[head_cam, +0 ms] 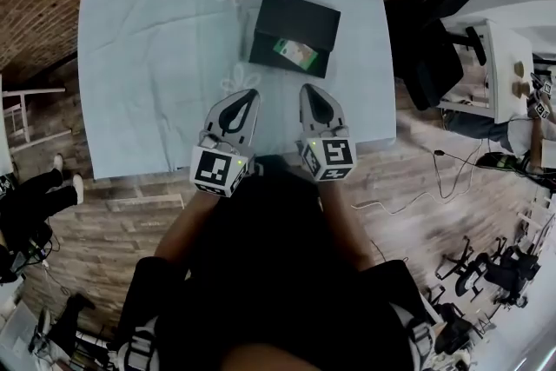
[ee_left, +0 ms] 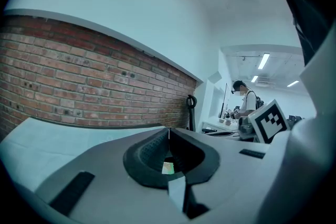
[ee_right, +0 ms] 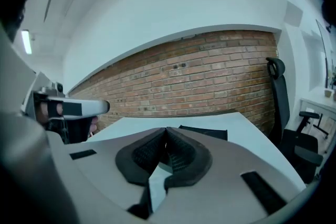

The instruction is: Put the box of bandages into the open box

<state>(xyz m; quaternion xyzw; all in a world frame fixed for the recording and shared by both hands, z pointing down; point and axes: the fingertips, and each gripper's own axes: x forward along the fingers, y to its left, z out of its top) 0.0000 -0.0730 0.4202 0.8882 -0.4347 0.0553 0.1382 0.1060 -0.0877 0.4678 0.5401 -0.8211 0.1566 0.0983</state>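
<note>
Bandage box [head_cam: 296, 53] lies inside open black box [head_cam: 263, 44], far centre of table [head_cam: 148, 74]; left gripper [head_cam: 251, 95] and right gripper [head_cam: 311, 89] at near edge, jaws pressed together, empty

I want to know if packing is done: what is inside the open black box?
A green-and-white box of bandages lies in the open black box, toward its right side. Anything beneath it is covered.

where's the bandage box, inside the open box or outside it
Inside: the head view shows the green bandage box lying within the walls of the open black box.
</note>
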